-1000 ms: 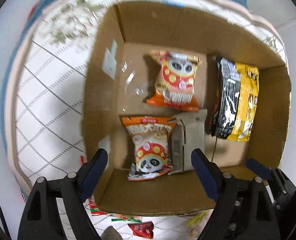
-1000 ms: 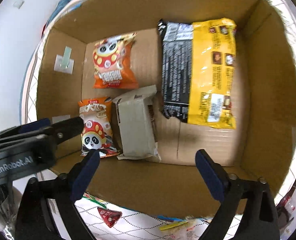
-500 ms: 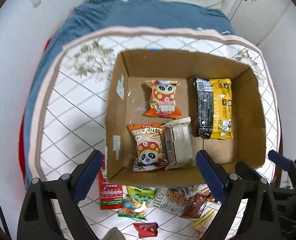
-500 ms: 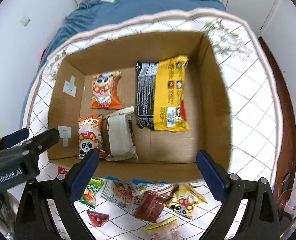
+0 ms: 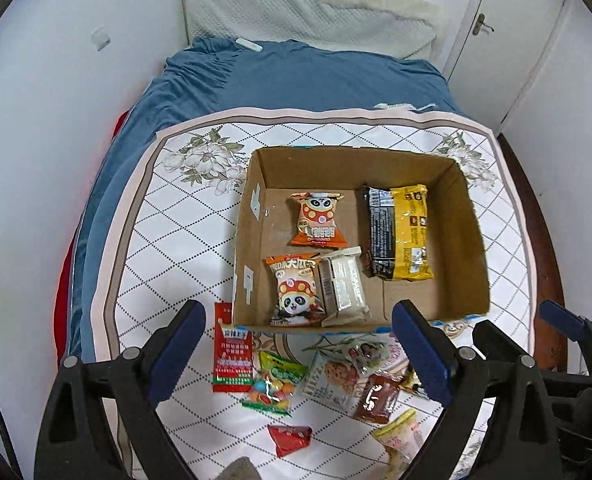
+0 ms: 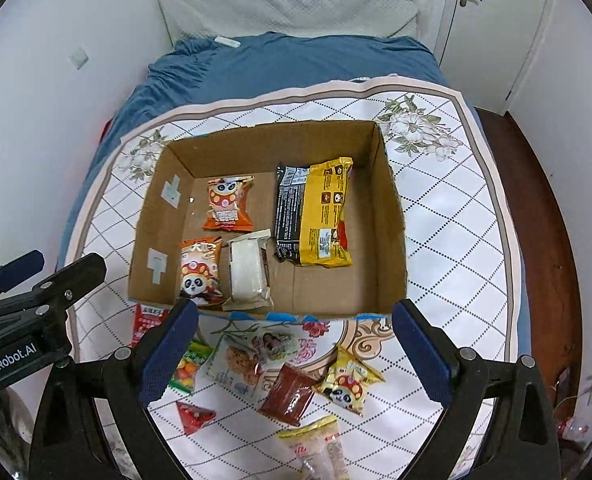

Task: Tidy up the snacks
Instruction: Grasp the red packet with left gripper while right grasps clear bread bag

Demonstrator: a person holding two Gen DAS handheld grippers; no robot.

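1. Snacks first, and their home: the cardboard box [image 5: 471,216] sits mid-frame on the quilted mat [image 5: 168,240], open at the top.
2. Biggest packet inside is the black-and-yellow pack [image 5: 399,236], lying flat in the box's right half.
3. Left half of the box: one orange panda bag [image 5: 317,220] toward the top, a second panda bag [image 5: 296,292] below it, touching the beige wrapped bar [image 5: 345,286] on its right.
4. Loose snacks lie along the lower frame below the box: red sachet [image 5: 232,354], candy bag [image 5: 276,382], cookie pack [image 5: 333,376], brown pouch [image 5: 377,394], small red triangle [image 5: 290,438].
5. My left gripper [image 5: 296,354]: fingers wide apart, nothing between them.
6. My right gripper [image 6: 294,354]: fingers wide apart too, empty above the loose pile.
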